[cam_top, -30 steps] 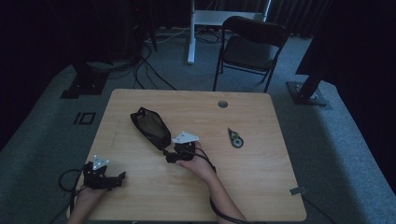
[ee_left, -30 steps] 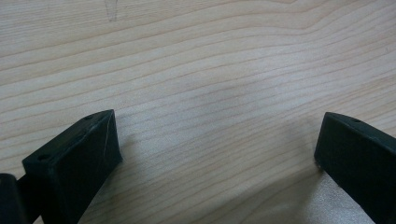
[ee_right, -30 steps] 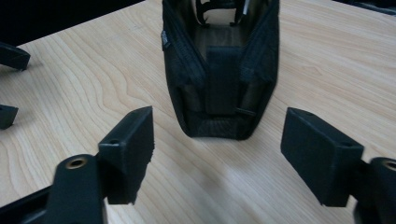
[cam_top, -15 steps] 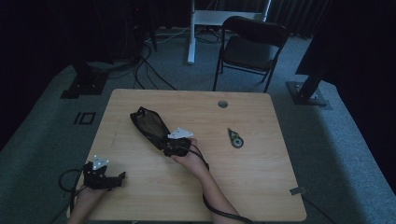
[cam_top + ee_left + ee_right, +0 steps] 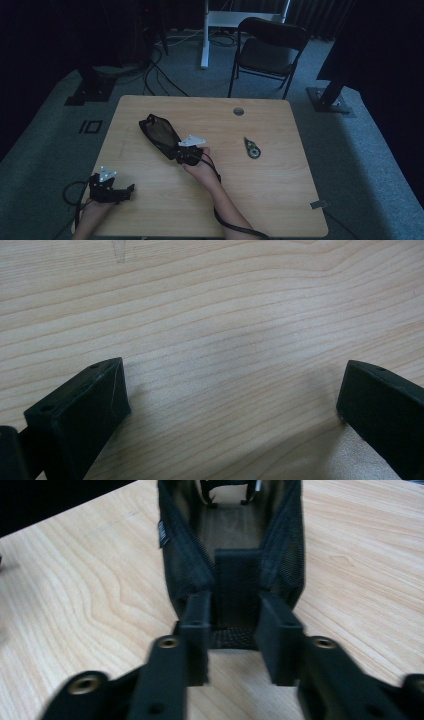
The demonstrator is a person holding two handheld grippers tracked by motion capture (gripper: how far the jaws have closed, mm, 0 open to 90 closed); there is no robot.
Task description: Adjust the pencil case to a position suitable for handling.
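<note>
1. Black mesh pouch (image 5: 159,134) lies flat on the wooden table (image 5: 280,200), left of table centre, long axis running from far-left to near-right. Its mouth gapes at the far-left end.
2. In the right gripper view the pouch (image 5: 235,555) stretches away from the camera: mesh side walls, a darker flat panel down the middle, a small label on its left wall.
3. Right gripper (image 5: 186,156) sits at the pouch's near-right end, grey three-cornered plate on top. Its jaws have just been closing and now pinch the pouch's near end; in the right gripper view (image 5: 234,630) the pads press on the mesh strip from both sides.
4. Right hand (image 5: 200,167) is just behind that gripper, forearm running toward the near table edge, cable trailing along it.
5. Tape dispenser (image 5: 251,148), small and teardrop-shaped, lies to the right of the pouch, well apart from it and from the right gripper.
6. Round grommet hole (image 5: 238,111) in the table, beyond and to the right of the pouch, near the far edge.
7. Left gripper (image 5: 122,192) is well apart from the pouch, toward the near-left corner, low over the wood. Its jaws (image 5: 230,405) stand spread wide with bare table (image 5: 225,315) between them.
8. Folding chair (image 5: 270,52) stands on the carpet beyond the table, far from the pouch.
</note>
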